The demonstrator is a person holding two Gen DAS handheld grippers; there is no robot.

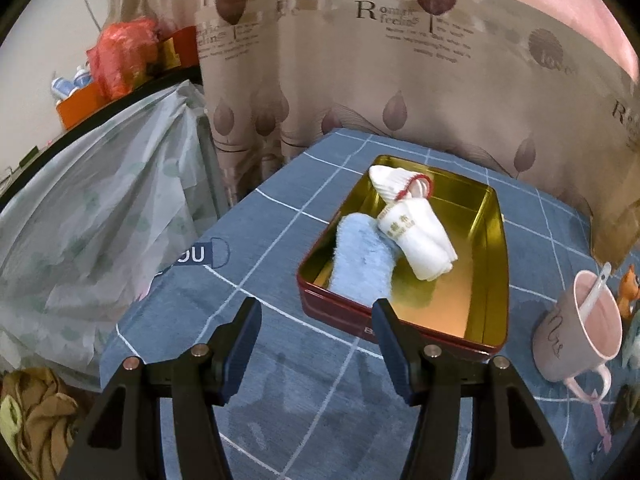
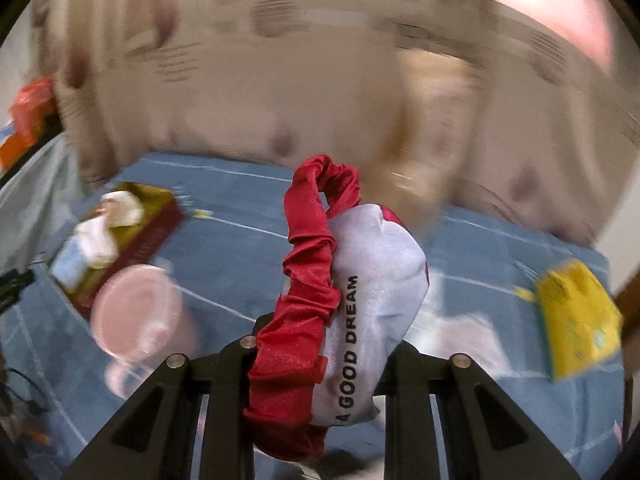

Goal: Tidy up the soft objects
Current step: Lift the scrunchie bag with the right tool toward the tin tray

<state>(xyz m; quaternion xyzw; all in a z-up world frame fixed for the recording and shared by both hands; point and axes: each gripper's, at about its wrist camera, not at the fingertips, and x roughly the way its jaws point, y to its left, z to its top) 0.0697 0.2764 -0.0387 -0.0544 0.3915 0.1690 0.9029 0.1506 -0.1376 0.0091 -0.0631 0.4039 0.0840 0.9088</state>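
My left claw (image 1: 316, 312) is released, jaws wide apart, nothing between them, hovering over the blue checked cloth on the bench (image 1: 280, 380). Just ahead of it and slightly right sits the red tin with gold inside (image 1: 472, 264), open. In the tin: a fluffy blue sock (image 1: 360, 264) at the near-left end, closest to my claw, its near end close to my right fingertip in the picture; contact I can't tell. A rolled white sock with printed label (image 1: 416, 240) lies touching the blue one, further in. Beyond that, at the far end, a white sock with red trim (image 1: 394, 184). Right of the claw, beside the tin, stands a pink mug (image 1: 580, 328) with a white spoon (image 1: 596, 292) in it. Curtain (image 1: 360, 80) behind the bench.

My right claw (image 2: 320, 356) is clenched on a sleep mask (image 2: 372, 280), white fabric printed "GOOD DREAM", with a bunched red satin band (image 2: 308, 280) on its left side. The mask sticks up ahead of the claw, clear of the bench. View is motion-blurred. Far left of this claw I see the tin and the mug; far right, a yellow packet (image 2: 576, 316) lies on the cloth.
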